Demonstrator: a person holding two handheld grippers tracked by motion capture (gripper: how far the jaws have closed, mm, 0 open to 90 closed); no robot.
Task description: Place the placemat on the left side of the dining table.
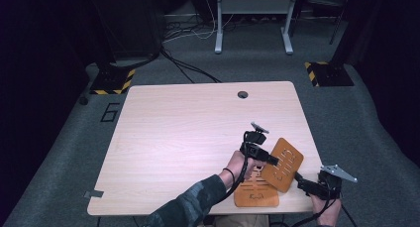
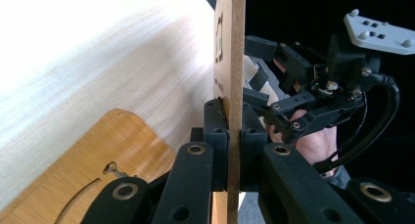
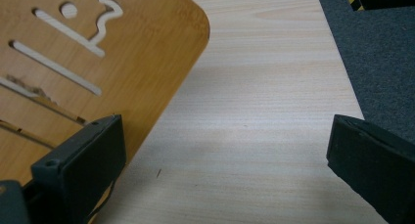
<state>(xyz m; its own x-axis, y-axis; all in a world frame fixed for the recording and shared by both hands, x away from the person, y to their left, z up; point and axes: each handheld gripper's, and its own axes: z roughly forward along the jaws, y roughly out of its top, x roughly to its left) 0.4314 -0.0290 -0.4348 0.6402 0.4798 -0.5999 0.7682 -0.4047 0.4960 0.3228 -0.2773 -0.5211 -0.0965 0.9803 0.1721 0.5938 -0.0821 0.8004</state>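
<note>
Lower right of the high view: one cut-out board (image 1: 256, 192) lies flat at the bench (image 1: 188, 133) near edge. A second board (image 1: 283, 163) overlaps its upper right corner, between left gripper (image 1: 271, 160) and right gripper (image 1: 301, 180).

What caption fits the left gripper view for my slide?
Left gripper clamped on the edge of an upright slotted wooden panel, a second panel flat on the table, right gripper beyond.

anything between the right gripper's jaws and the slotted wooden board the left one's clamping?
Nothing: right gripper view shows bare table between right gripper and board.
</note>
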